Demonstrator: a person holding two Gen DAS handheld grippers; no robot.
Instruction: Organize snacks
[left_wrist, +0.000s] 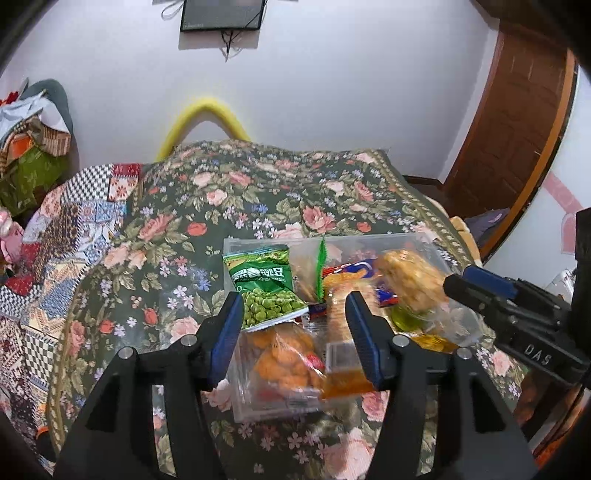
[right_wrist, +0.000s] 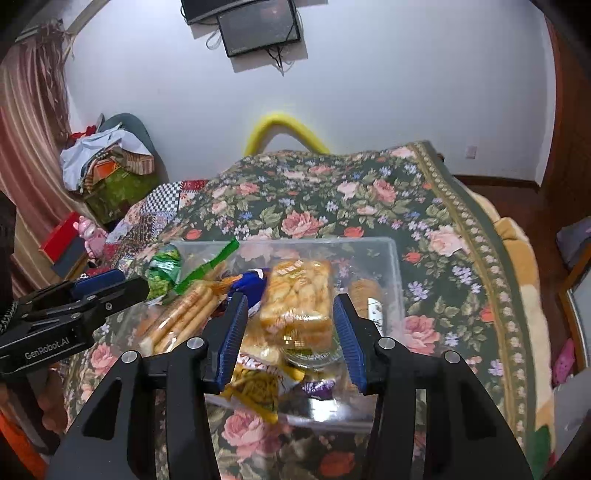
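1. In my left wrist view, the left gripper (left_wrist: 293, 332) is at the lower middle of the frame, and its blue pads stand apart with nothing pinched between them.
2. Behind these pads I see the clear plastic box (left_wrist: 236, 245) on the floral blanket (left_wrist: 258, 192); the box is full of snacks.
3. The green pea packet (left_wrist: 264, 291) lies at the left side of the box, near the left pad but not pressed by it.
4. Below it, in the near left corner of the box, is an orange snack bag (left_wrist: 284, 354).
5. In my right wrist view, the right gripper (right_wrist: 290, 339) fills the lower middle, and its jaws are spread around a wrapped golden pastry pack (right_wrist: 299, 295). I cannot tell for sure if the pads press it; a gap shows at both sides.
6. The pastry pack is above the middle of the box, tilted, with a small glass jar (right_wrist: 314, 352) just under it.
7. A pack of long biscuit sticks (right_wrist: 184, 317) lies to the left in this view, and a yellow packet (right_wrist: 258, 391) hangs over the near wall of the box.
8. Each gripper shows at the edge of the other view, over the box sides.
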